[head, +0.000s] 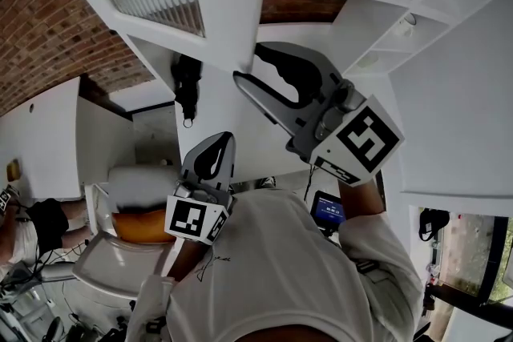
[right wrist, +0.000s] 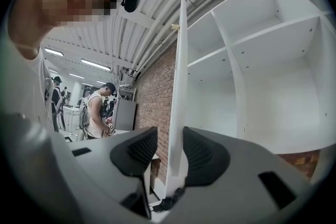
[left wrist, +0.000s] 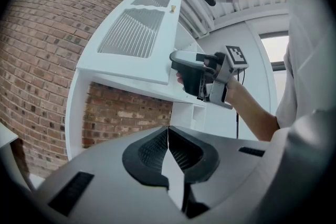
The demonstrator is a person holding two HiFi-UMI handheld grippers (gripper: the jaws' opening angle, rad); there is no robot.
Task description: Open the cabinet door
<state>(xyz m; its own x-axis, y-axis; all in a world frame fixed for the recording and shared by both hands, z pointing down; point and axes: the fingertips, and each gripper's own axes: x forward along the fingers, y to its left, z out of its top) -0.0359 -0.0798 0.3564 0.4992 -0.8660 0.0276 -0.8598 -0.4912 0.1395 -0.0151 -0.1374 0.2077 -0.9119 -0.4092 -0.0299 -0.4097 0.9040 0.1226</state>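
**Nearly open, loosely held**

Swung out from its shelves (right wrist: 262, 34), the cabinet door (right wrist: 181, 86) stands edge-on between the right gripper's (right wrist: 169, 134) parted jaws, loosely. A further pull may let the thin edge slip out. The left gripper (left wrist: 168, 131) idles, jaws together.

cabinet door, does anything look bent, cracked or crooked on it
Nothing stands out. The cabinet door is swung open, flat and unbroken, with its free edge between the fingers of the right gripper.
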